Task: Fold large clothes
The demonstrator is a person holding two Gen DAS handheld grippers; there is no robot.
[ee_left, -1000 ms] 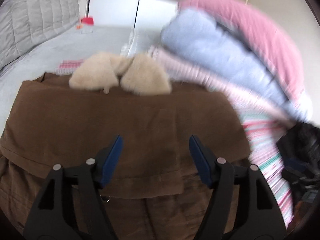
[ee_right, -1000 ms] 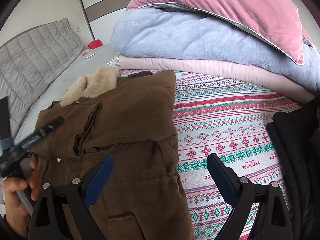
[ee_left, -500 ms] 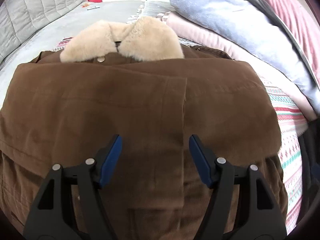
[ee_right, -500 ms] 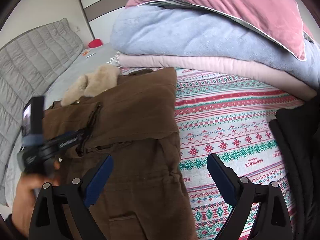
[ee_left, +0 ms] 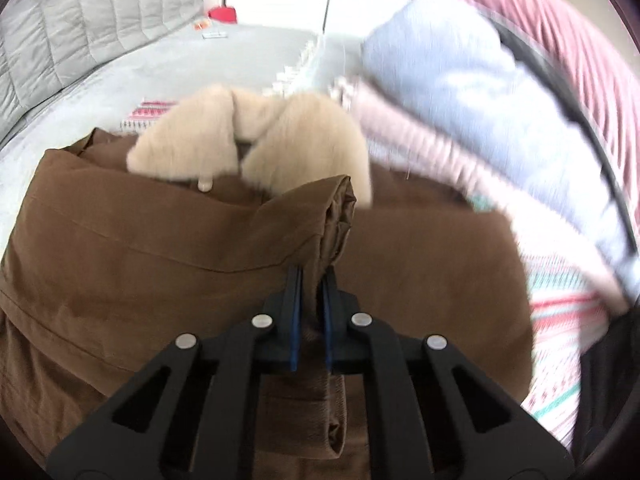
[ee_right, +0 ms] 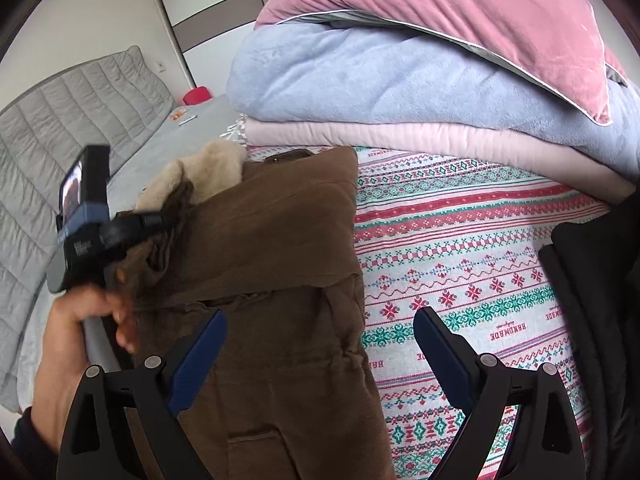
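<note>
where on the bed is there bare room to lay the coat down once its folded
Two patches look free: the patterned cover between the brown coat, the stacked blankets and the black garment; and the grey bedspread between the coat's fur collar and the quilted headboard. It is crowded by the blankets and where the left gripper clamps the coat.

My left fingers (ee_left: 325, 312) are pinched tight on a raised fold of the brown coat (ee_left: 160, 248). Ahead of them lies its cream fur collar (ee_left: 280, 140). To their right, blurred, is a stack of blue and pink bedding (ee_left: 460, 92).
</note>
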